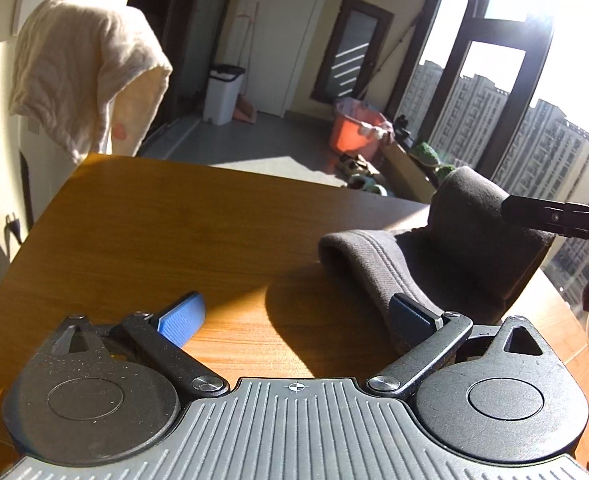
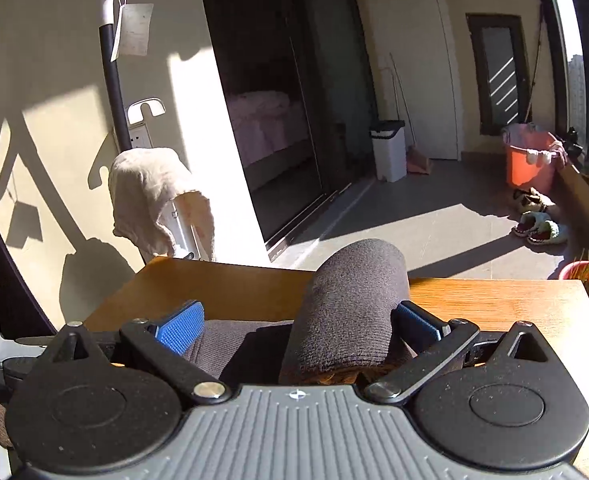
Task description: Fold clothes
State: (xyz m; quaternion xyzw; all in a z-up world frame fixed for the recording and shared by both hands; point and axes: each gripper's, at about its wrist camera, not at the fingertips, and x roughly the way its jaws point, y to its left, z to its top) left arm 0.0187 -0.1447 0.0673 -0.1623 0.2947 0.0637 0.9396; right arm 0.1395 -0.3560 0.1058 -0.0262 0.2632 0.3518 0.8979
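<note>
Two grippers on one dark garment at worktop right side; my left gripper spread wide, empty; right gripper also wide, raised fold draped between fingers, ungripped. Mid-fold; next needs firm pinch on fold

A dark grey ribbed knit cloth garment, matt and soft, is seen on the smooth brown wood-grain surface. Blue ridged rubbery pads are carried by the matt black plastic left gripper. At ten o'clock, a cream towel of rough crinkled cloth is draped.
</note>
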